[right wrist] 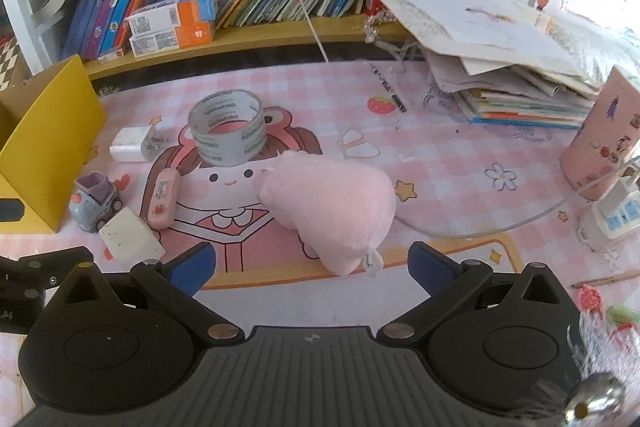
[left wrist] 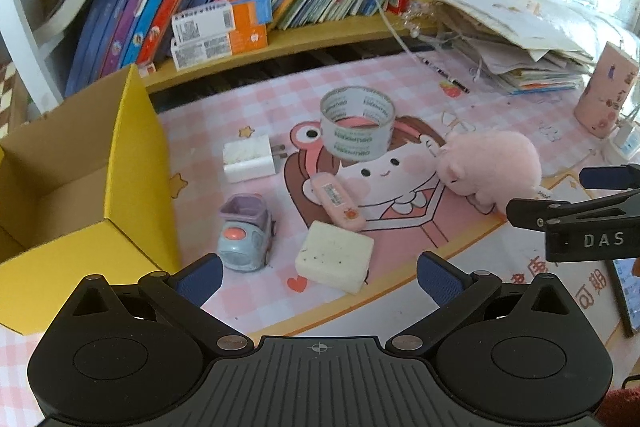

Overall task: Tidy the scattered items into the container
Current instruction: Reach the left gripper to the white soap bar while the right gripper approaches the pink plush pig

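Low over the desk mat, both tongs gape empty — left tongs (left wrist: 320, 277) near the soap (left wrist: 334, 255), right tongs (right wrist: 311, 269) behind the plush (right wrist: 332, 207).

We saw a pink-and-white checked mat (right wrist: 460, 147) with a cartoon face print. Box (left wrist: 132, 163) was yellow outside, plain brown inside. Plush (right wrist: 332, 211) was pale pink, tape roll (right wrist: 228, 131) clear with green lettering, charger (left wrist: 249, 160) white, toy car (left wrist: 246, 235) grey-blue with a lilac top, block (left wrist: 334, 255) off-white and speckled, small case (left wrist: 338, 201) pink. Gripper pads (left wrist: 200, 279) were blue on black.
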The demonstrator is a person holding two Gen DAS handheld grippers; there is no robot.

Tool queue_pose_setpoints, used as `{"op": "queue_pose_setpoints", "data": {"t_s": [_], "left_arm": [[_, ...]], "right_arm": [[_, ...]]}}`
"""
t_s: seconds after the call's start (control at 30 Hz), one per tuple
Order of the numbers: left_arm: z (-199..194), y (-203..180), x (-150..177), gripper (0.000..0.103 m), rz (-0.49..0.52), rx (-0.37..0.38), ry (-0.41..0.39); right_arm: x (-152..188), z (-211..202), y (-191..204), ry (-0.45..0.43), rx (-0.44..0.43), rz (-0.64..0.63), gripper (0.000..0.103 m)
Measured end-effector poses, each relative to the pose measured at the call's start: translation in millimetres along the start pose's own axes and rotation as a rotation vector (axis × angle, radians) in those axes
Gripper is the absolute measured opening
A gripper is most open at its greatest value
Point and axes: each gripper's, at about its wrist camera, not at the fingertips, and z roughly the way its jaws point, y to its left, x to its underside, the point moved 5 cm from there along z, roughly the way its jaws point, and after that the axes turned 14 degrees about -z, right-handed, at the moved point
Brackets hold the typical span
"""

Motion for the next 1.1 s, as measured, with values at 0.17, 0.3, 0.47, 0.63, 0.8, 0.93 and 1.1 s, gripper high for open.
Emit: {"op": "queue_pose_setpoints", "data": {"t_s": [0.17,0.3,0.47,0.63,0.8,0.93,1.1], "left_arm": [[11,-5,-1,0.103,0.016,-0.009,0.021],[18,-11,-2,0.103,0.029,0.018,0.039],[27,-17,-2,0.101,0.06,0.029,0.048],[41,-17,1,0.09,0.075,0.037,0.079],[55,-16,3,0.086,0.102,0.022,0.101],[63,-15,4,0.086,0.111,0.019,0.113],[69,-14,4,0.079,0.114,0.013,0.12]], "right_arm": [[-4,9,-3,0.001,-0.024,-0.014,0.103],[-8,17,-5,-0.001,-0.03,-0.022,0.103],[-12,29,-14,0.008,-0.012,-0.005,0.101],[-14,41,-17,0.024,-0.004,-0.02,0.094],[-14,51,-16,0.043,-0.004,-0.035,0.09],[-14,56,-15,0.05,0.006,-0.044,0.089],[-14,63,-17,0.065,0.023,-0.047,0.087]]}}
